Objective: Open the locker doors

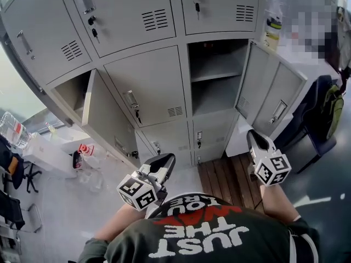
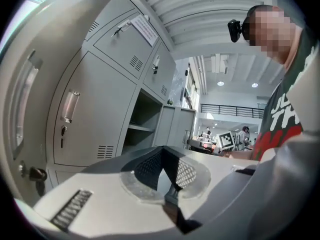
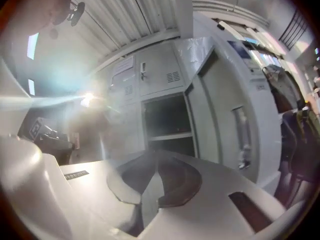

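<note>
Shirt [image 1: 203,232] print reading "JUST THE", left gripper [image 1: 166,160] and right gripper [image 1: 254,135] jaws pressed together, empty, two locker doors [image 1: 271,92] open

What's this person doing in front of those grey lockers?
A person stands at grey lockers, holding a gripper in each hand. Two doors hang open, the right door and the left door; the middle door between them is shut. The left gripper and right gripper are both closed, holding nothing.
</note>
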`<state>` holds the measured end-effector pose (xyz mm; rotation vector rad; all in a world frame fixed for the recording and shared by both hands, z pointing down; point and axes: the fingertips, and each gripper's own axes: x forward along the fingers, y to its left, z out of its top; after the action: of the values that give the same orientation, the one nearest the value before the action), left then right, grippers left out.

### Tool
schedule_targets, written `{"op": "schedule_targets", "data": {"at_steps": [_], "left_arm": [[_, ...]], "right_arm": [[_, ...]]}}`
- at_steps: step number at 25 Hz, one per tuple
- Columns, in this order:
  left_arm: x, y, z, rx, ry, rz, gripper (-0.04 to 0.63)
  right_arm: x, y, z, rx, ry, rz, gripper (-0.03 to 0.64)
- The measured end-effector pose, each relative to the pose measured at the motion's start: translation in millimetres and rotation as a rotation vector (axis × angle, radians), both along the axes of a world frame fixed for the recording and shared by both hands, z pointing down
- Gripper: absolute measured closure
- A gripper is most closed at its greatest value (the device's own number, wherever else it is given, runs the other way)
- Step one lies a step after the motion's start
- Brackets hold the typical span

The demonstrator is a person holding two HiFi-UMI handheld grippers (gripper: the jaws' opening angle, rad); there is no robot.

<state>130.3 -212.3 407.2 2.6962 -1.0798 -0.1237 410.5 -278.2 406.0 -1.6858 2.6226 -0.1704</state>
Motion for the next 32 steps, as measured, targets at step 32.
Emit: {"op": "schedule_targets", "data": {"at_steps": [32], "left_arm": [[-89,30,6,0.014,0.001,-0.197,0.598]], "right_arm": [[-214,17,32,-0.126,0.012,-0.490,0.583]]}}
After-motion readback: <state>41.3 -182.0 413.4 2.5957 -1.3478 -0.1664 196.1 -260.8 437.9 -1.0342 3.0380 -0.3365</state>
